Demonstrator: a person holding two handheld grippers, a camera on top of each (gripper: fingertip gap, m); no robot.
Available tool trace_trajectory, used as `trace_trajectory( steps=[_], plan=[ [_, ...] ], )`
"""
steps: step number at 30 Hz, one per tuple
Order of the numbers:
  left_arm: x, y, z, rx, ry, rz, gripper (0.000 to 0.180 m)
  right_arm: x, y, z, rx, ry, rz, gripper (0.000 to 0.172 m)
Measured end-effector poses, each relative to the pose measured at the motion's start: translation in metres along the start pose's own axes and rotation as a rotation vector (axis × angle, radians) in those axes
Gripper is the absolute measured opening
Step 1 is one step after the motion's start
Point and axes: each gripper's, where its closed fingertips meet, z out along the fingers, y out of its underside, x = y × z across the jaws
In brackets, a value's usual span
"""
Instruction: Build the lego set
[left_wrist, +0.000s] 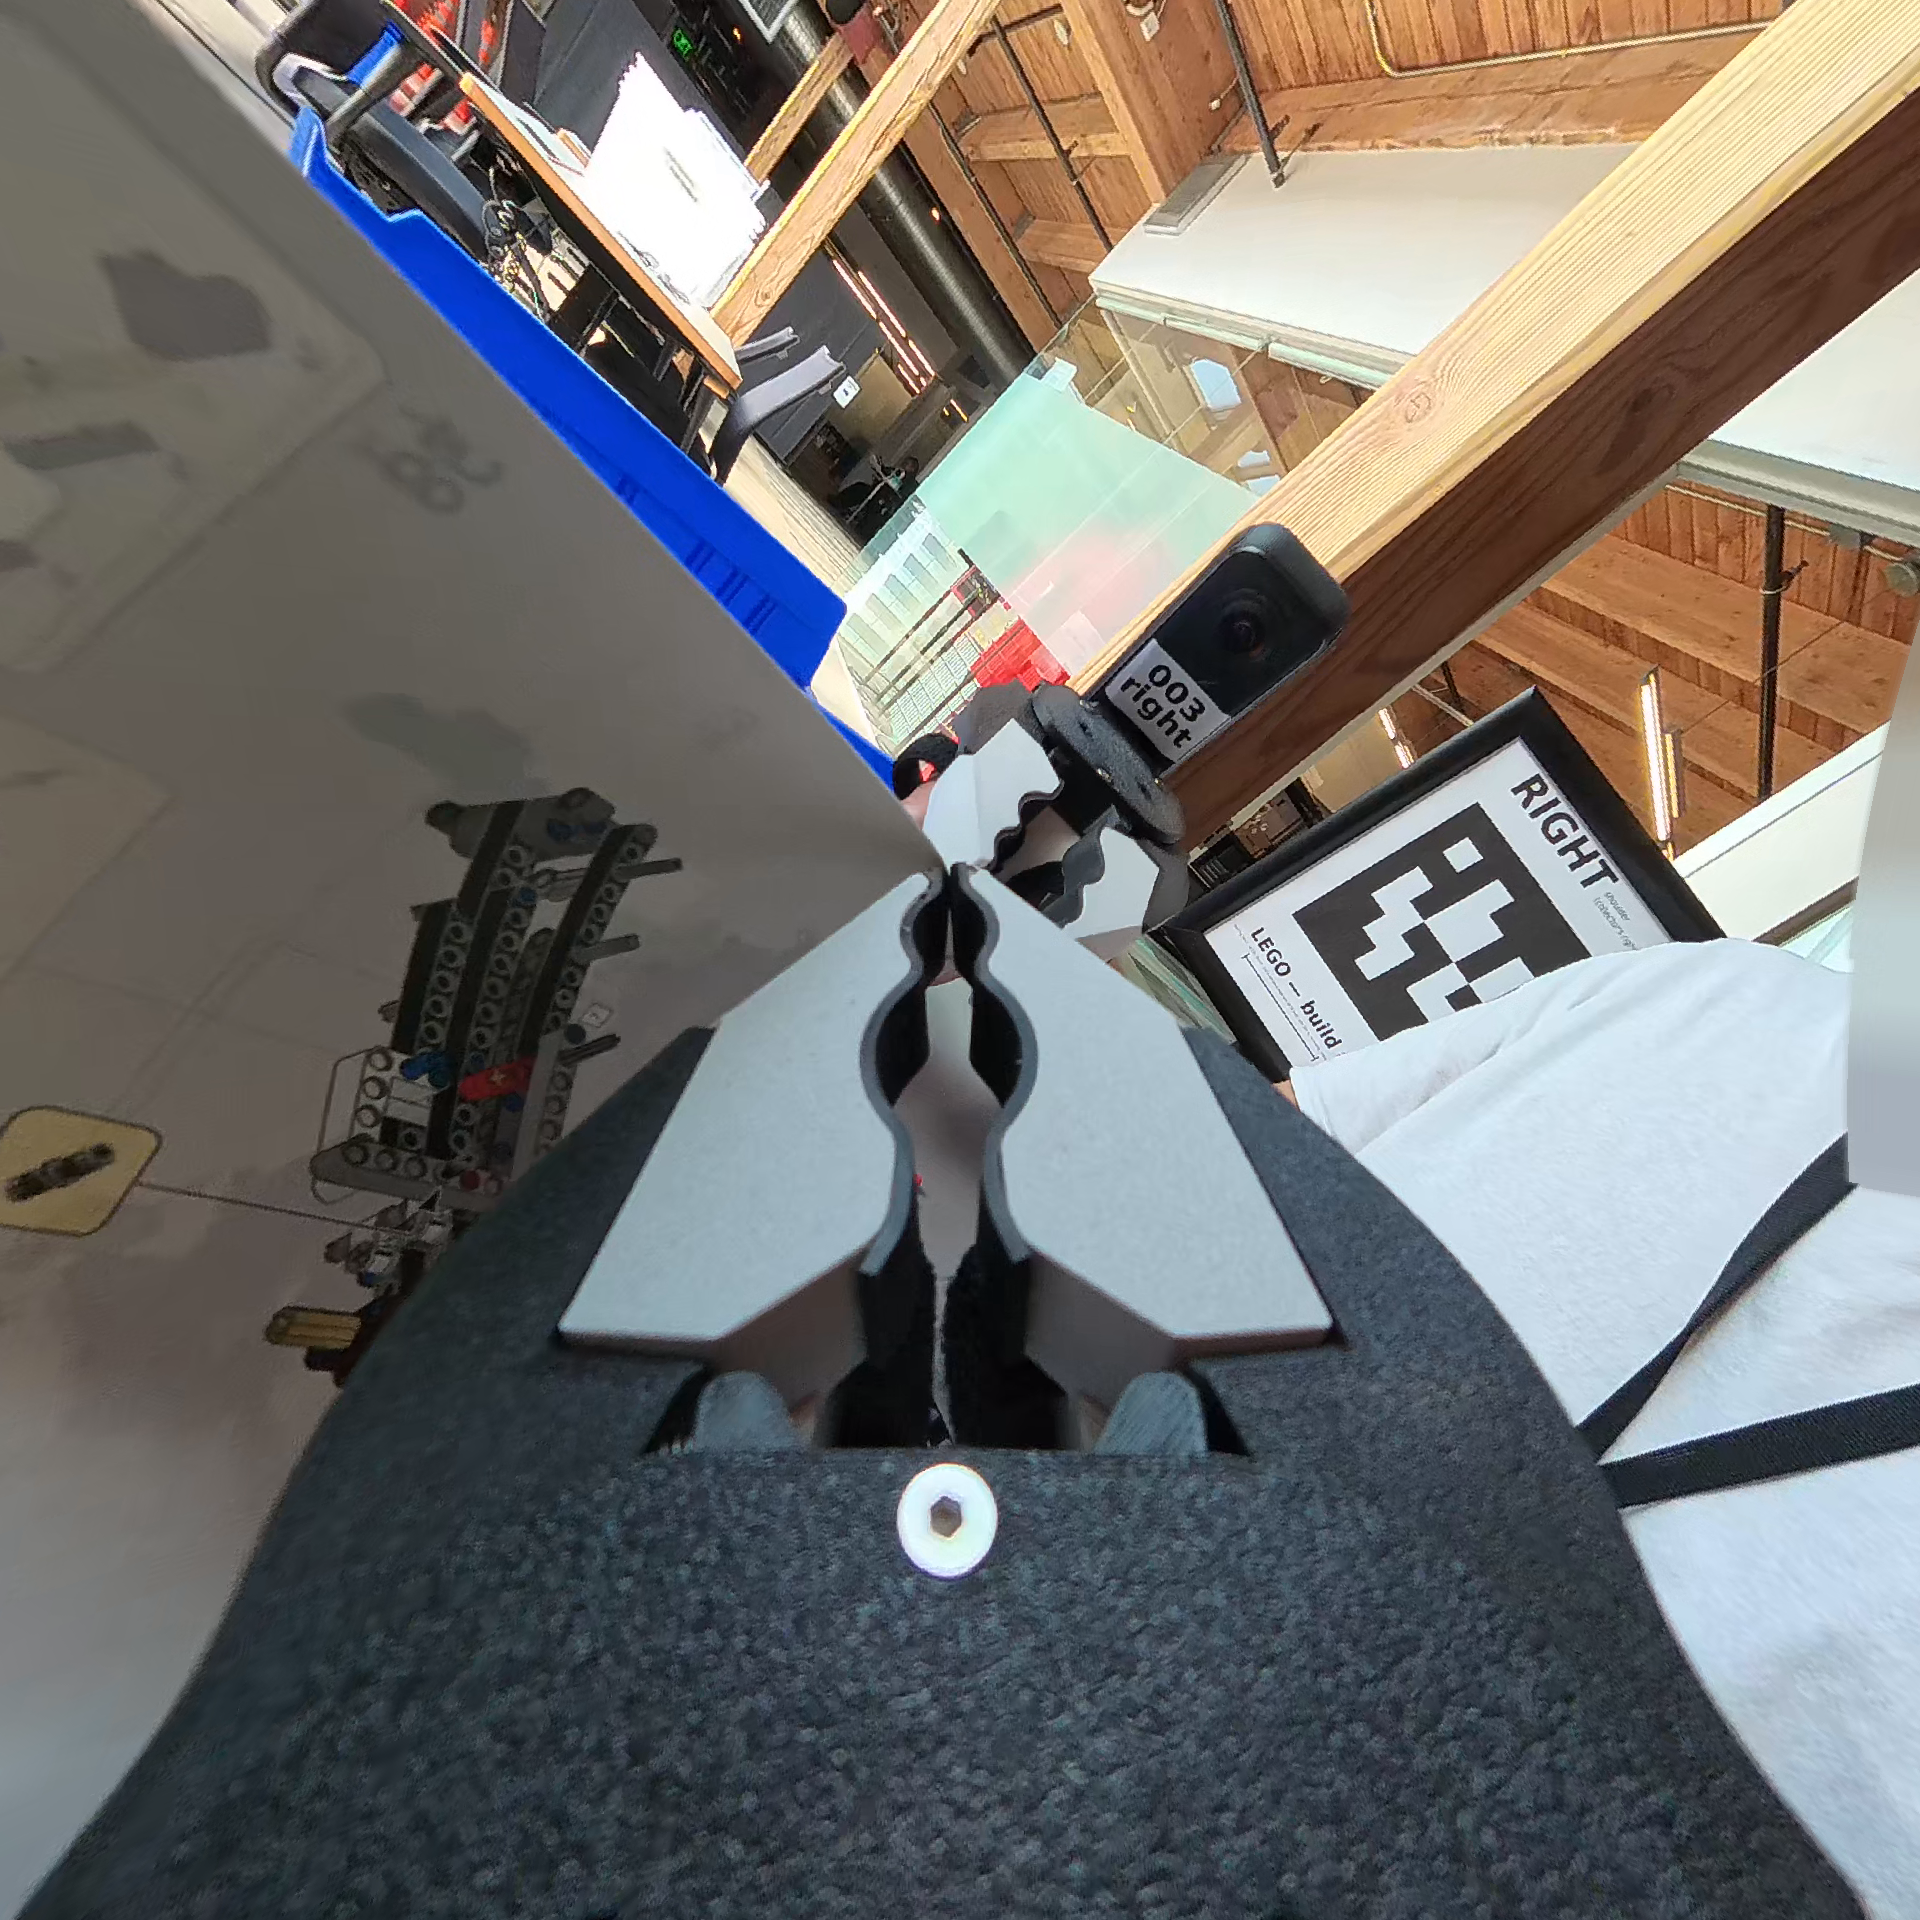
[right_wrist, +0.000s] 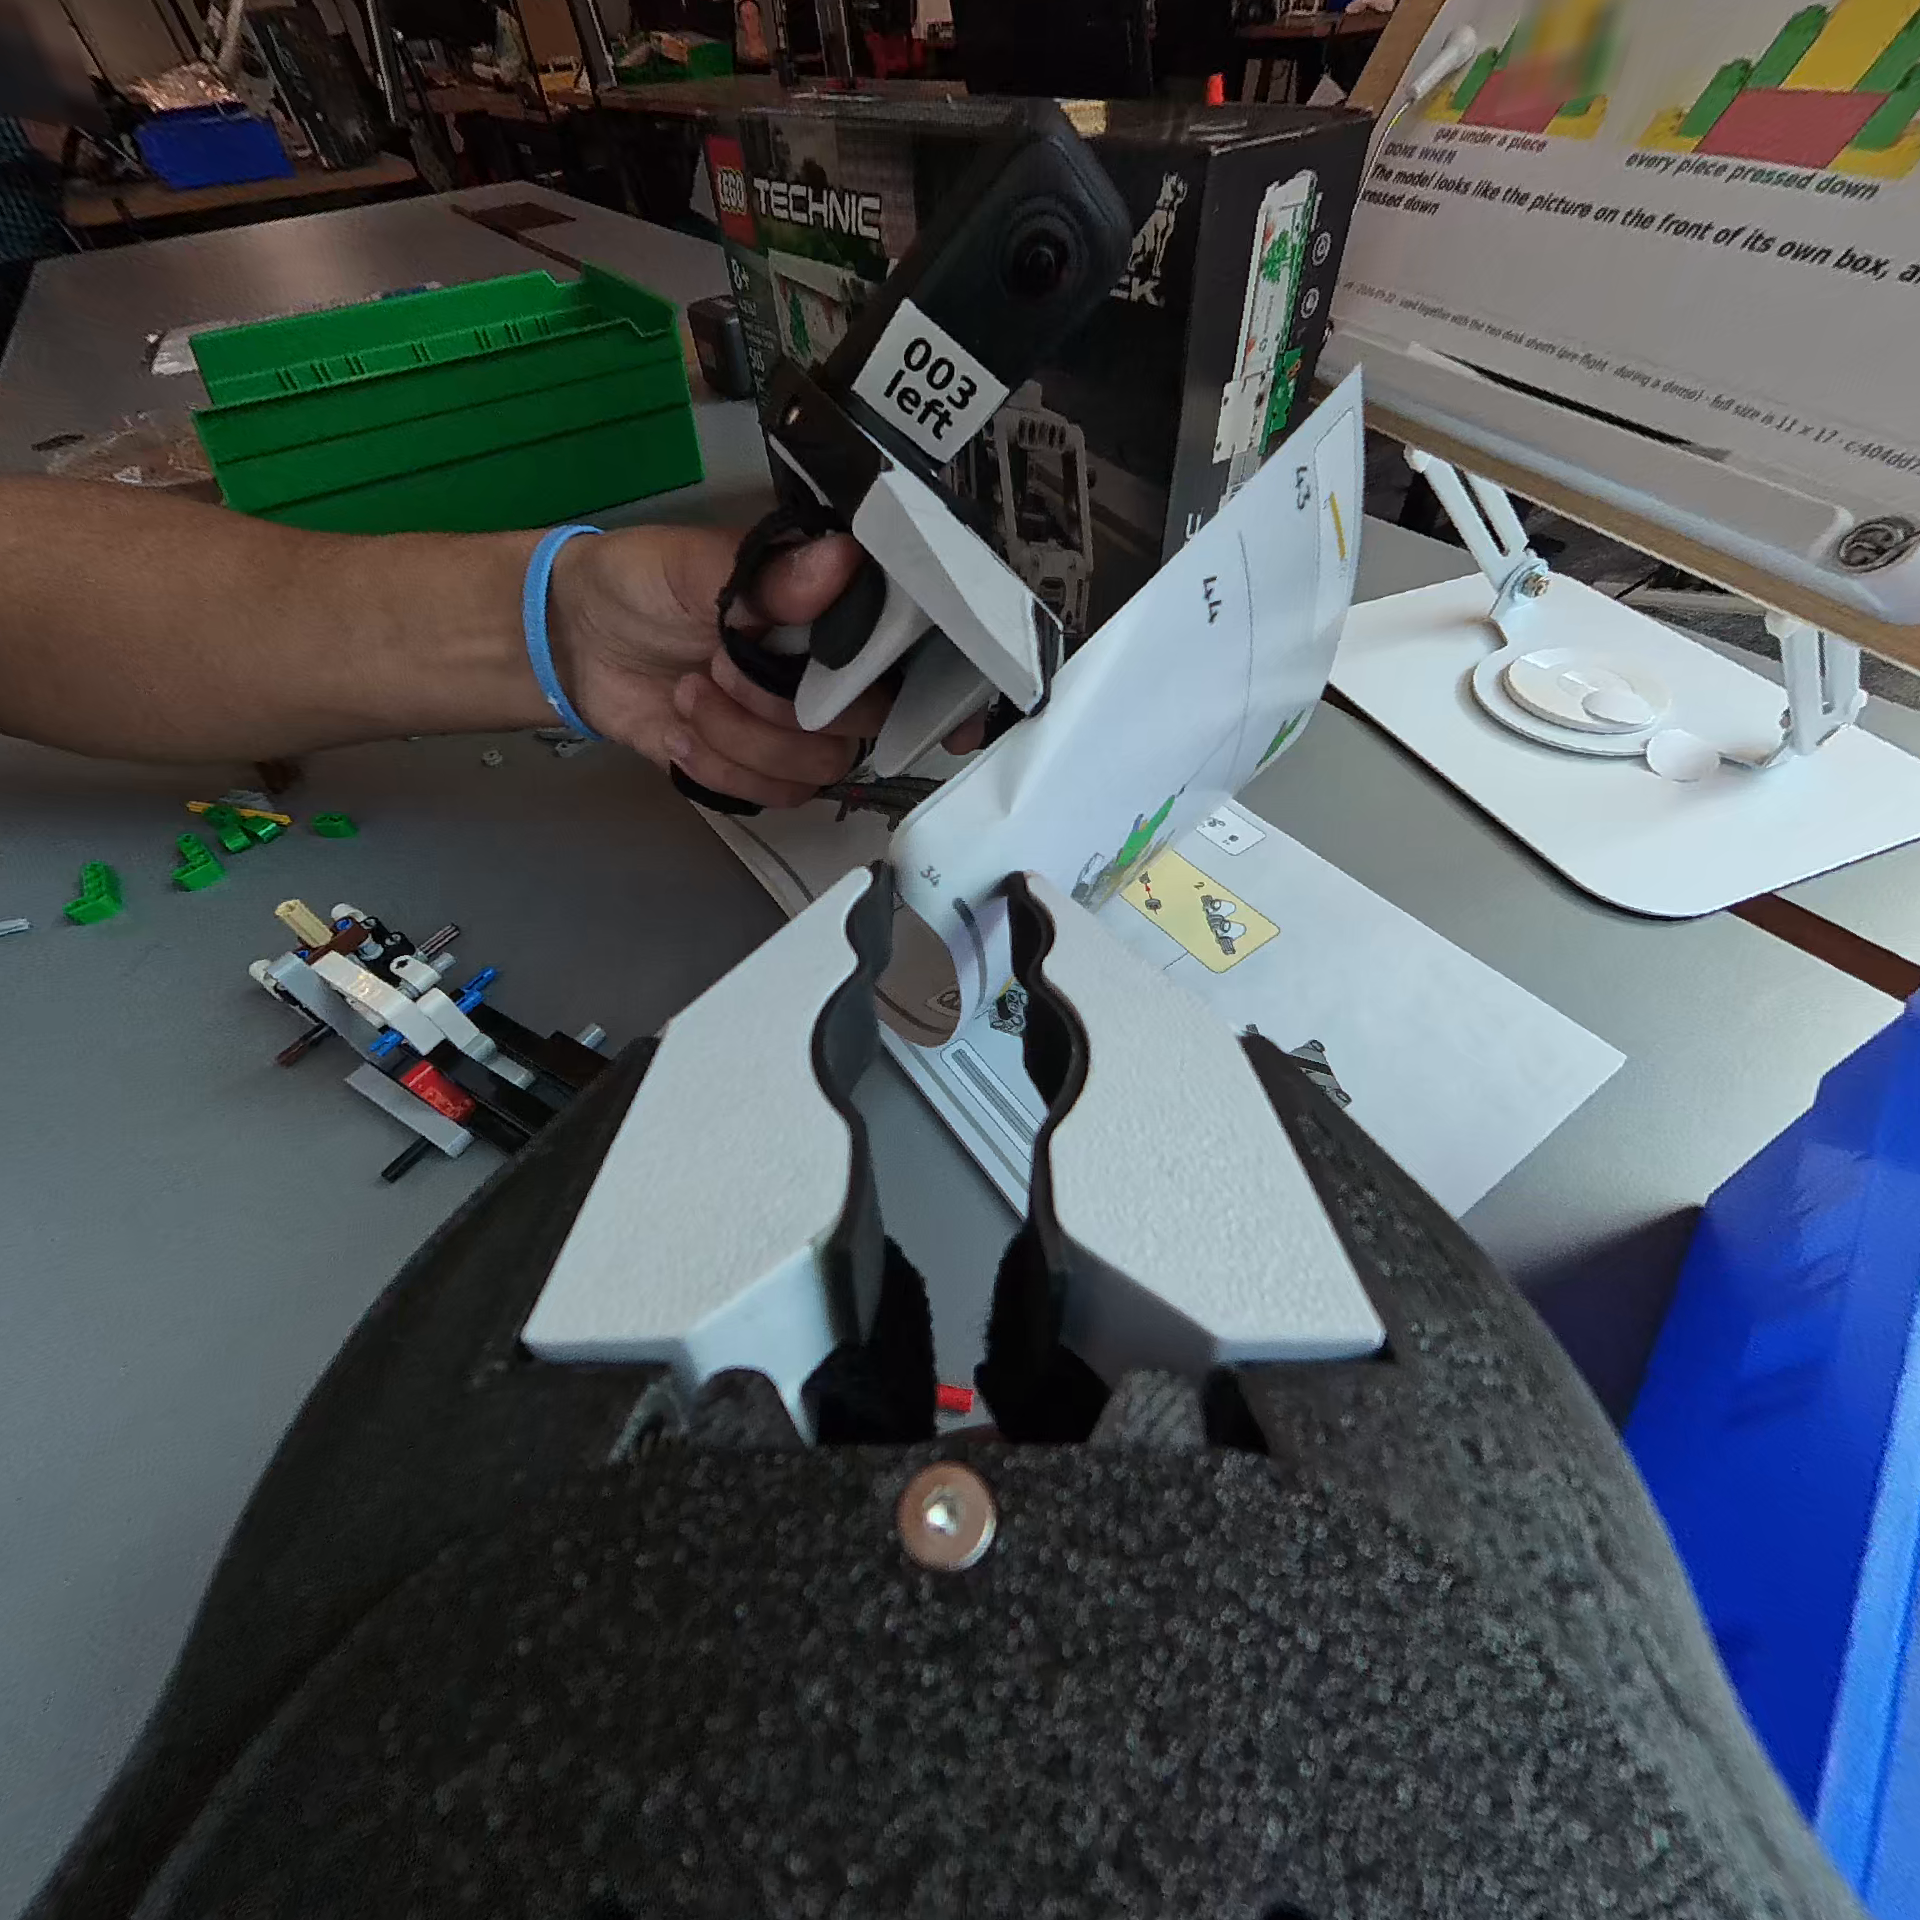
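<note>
my left gripper (right_wrist: 1039, 675) is clamped on the corner of a lifted booklet page (right_wrist: 1174, 665). my right gripper (right_wrist: 945, 904) is apart around the page's lower curl, over the open booklet (right_wrist: 1403, 1039) on the desk (right_wrist: 520, 1039).

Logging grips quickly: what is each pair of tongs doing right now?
Left tongs: closed on the white instruction booklet page.
Right tongs: open, page corner between, unpinched.

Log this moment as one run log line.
left claw: shut on page corner | right claw: open around booklet page | model: on table
</note>
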Motion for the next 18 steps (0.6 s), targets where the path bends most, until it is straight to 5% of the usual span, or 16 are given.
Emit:
trace_trajectory(
  steps=[1,18],
  plan=[
    [0.000,-0.001,0.000,0.003,0.001,0.000,0.000,-0.001,-0.001,-0.001,0.005,-0.006,0.006,0.021],
    [0.001,-0.001,0.000,-0.010,0.006,0.014,0.000,-0.003,-0.011,-0.016,0.073,-0.060,0.031,0.000]
  ],
)
